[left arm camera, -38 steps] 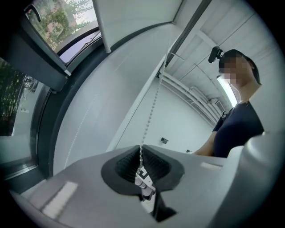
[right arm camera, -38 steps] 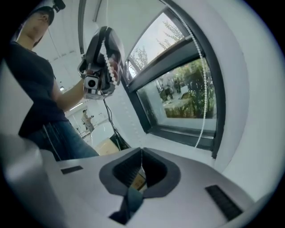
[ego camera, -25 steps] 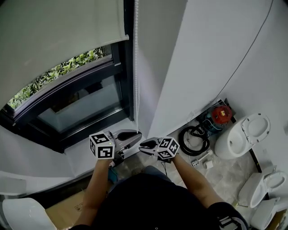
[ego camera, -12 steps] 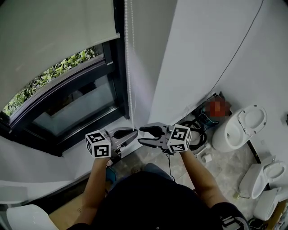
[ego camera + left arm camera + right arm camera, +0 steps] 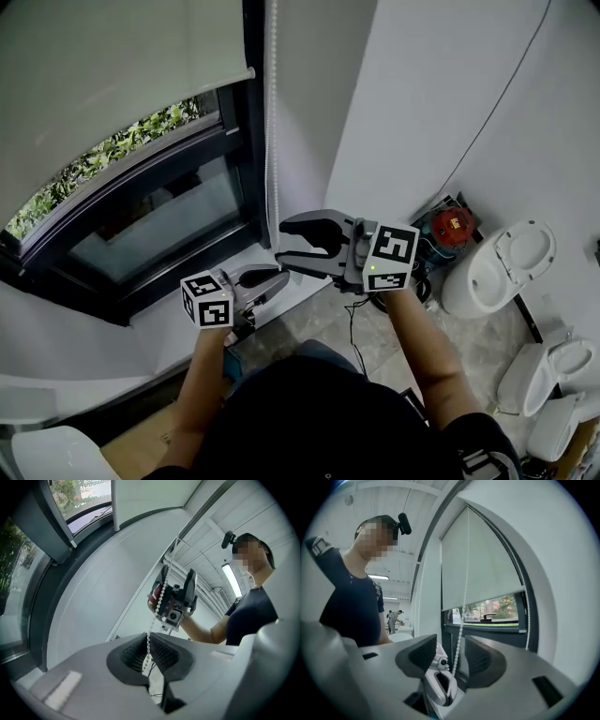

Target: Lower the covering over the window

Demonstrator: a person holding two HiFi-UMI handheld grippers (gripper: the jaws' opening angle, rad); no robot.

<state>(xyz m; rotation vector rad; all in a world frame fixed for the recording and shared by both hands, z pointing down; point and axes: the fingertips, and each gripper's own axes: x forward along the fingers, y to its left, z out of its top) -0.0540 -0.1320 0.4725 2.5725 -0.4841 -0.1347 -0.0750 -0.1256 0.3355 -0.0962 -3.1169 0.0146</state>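
Keep your left tongs (image 5: 274,278) pinching the bead chain (image 5: 272,141); shut the just-spread right tongs (image 5: 284,242), at 1 o'clock, squarely on it

Floor (image 5: 483,349) of pale mottled stone tiles at the foot of a white wall. Right: a white toilet bowl (image 5: 499,267) stands on it, with a second white ceramic fixture (image 5: 562,370) near it toward the lower right corner. A red-topped machine (image 5: 453,225) sits against the wall. Lower left: brown cardboard (image 5: 127,448) lies flat.
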